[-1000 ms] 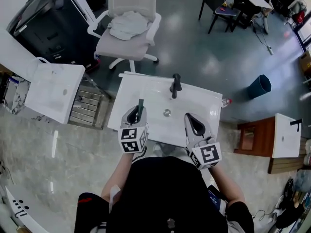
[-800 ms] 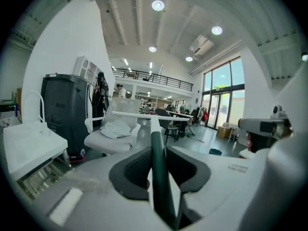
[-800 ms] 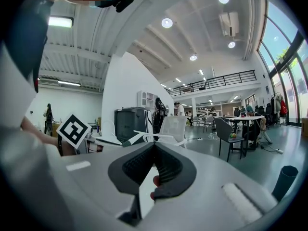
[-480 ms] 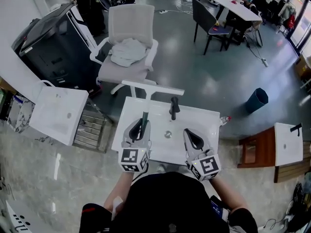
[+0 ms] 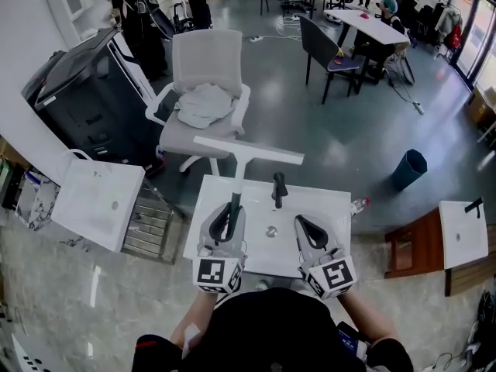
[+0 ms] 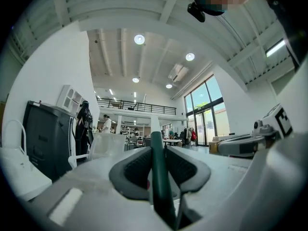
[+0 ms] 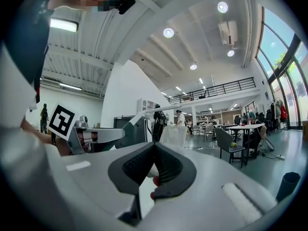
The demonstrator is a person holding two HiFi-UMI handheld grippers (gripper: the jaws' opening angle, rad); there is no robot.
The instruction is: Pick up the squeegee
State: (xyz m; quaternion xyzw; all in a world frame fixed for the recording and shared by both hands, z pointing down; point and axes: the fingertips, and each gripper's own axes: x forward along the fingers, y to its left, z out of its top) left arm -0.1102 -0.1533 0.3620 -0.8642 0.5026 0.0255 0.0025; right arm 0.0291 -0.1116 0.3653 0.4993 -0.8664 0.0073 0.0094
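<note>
We are clamping the squeegee by its dark green handle in the left hand-held gripper, holding it clear above the washbasin. It is looking light and stiff, with the handle the safest hold. The right hand-held gripper is hovering closed and empty.

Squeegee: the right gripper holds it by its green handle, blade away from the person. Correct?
No: the left gripper, not the right, holds the squeegee by its green handle, blade away from the person. The left gripper view shows it.
</note>
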